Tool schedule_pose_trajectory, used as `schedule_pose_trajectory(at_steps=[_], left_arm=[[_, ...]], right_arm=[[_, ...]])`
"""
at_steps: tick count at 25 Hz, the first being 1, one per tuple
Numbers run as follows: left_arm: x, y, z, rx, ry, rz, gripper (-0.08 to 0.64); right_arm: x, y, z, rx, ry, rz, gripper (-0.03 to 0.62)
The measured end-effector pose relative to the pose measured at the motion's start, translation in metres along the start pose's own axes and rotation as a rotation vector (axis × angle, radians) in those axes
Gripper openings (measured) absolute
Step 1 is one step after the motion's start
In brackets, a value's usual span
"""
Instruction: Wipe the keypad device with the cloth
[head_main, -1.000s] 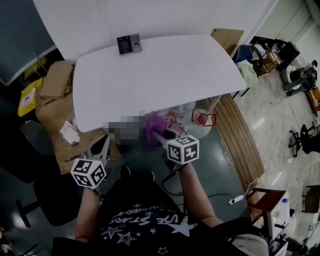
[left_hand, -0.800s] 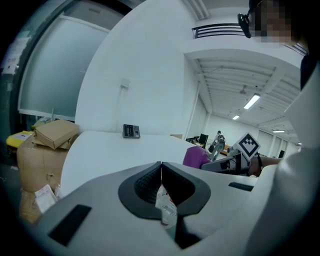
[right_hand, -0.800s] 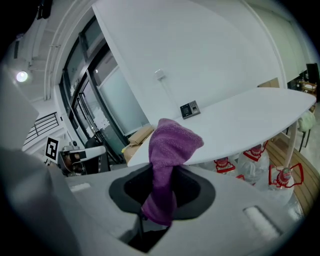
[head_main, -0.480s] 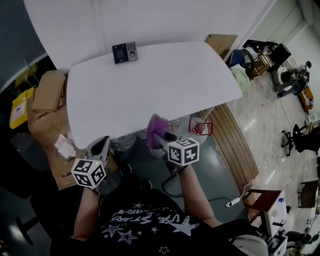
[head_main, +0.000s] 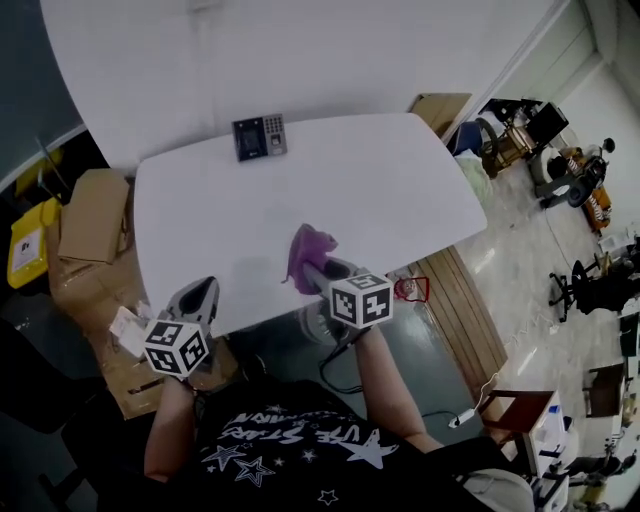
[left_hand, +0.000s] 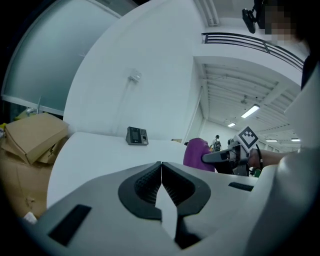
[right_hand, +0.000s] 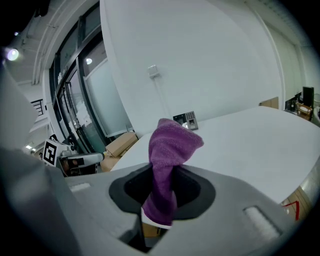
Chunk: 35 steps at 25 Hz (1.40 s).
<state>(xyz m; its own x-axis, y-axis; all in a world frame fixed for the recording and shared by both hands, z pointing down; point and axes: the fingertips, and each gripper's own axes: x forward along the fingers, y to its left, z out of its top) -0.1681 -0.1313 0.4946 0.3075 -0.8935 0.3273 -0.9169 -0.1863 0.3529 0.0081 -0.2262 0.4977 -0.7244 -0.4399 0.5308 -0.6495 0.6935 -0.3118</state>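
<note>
The keypad device (head_main: 260, 137) sits at the far edge of the white table (head_main: 390, 190), close to the wall and toward the person's left. Its long axis runs along that far edge, with the dark screen half to the left and the keys to the right, and its face is turned toward the person. It stays well apart from both grippers, with bare tabletop between. The right gripper (head_main: 322, 272) is over the near part of the table, roughly at the middle, and its fingers pinch the purple cloth (head_main: 308, 250). In the right gripper view, the cloth (right_hand: 167, 150) stands up out of the right gripper (right_hand: 161, 192) as a twisted, bunched strip. Its long axis follows the jaws' line and its loose top flops toward the keypad device (right_hand: 186, 120) far ahead. I cannot tell whether the cloth touches the table. The left gripper (head_main: 200, 297) is held at the table's near left edge, pointing across the top. In the left gripper view, the left gripper (left_hand: 161, 182) has its ribbed pads pressed together with nothing between them. Beyond them are the keypad device (left_hand: 137, 136) and, off to the right, the cloth (left_hand: 196, 153). Cardboard boxes (head_main: 90, 215) are stacked on the floor left of the table.
</note>
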Motion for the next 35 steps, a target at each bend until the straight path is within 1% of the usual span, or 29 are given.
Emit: schedule_pose_trajectory(at_steps=[2, 6, 10, 15, 19, 22, 25, 28, 31, 33, 35], left_arm=[[0.006, 0.015, 0.006, 0.006, 0.008, -0.008, 0.009], [0.018, 0.03, 0.022, 0.065, 0.011, -0.028, 0.009], [0.034, 0.038, 0.029, 0.039, 0.003, -0.045, 0.009], [0.048, 0.041, 0.035, 0.011, 0.008, -0.041, 0.009], [0.063, 0.047, 0.045, 0.009, 0.009, -0.007, 0.009], [0.08, 0.054, 0.056, -0.004, 0.005, 0.034, 0.009], [0.098, 0.059, 0.074, 0.005, -0.012, 0.062, 0.009], [0.116, 0.064, 0.092, 0.024, -0.026, 0.081, 0.009], [0.137, 0.073, 0.109, 0.024, -0.033, 0.099, 0.009], [0.151, 0.079, 0.117, 0.018, -0.031, 0.105, 0.009], [0.162, 0.085, 0.121, 0.029, -0.016, 0.113, 0.009]], right_arm=[[0.01, 0.002, 0.008, -0.002, 0.004, -0.013, 0.096], [0.024, -0.002, 0.02, -0.003, 0.013, -0.05, 0.095], [0.037, -0.012, 0.026, 0.0, 0.028, -0.074, 0.095], [0.054, -0.025, 0.044, -0.017, 0.028, -0.061, 0.096], [0.075, -0.041, 0.064, -0.05, 0.05, -0.032, 0.095], [0.092, -0.052, 0.083, -0.08, 0.069, 0.009, 0.095], [0.111, -0.061, 0.107, -0.122, 0.076, 0.049, 0.095], [0.131, -0.069, 0.134, -0.158, 0.071, 0.09, 0.095], [0.156, -0.078, 0.161, -0.175, 0.065, 0.127, 0.095], [0.174, -0.084, 0.174, -0.186, 0.069, 0.145, 0.096], [0.191, -0.088, 0.182, -0.203, 0.087, 0.163, 0.095]])
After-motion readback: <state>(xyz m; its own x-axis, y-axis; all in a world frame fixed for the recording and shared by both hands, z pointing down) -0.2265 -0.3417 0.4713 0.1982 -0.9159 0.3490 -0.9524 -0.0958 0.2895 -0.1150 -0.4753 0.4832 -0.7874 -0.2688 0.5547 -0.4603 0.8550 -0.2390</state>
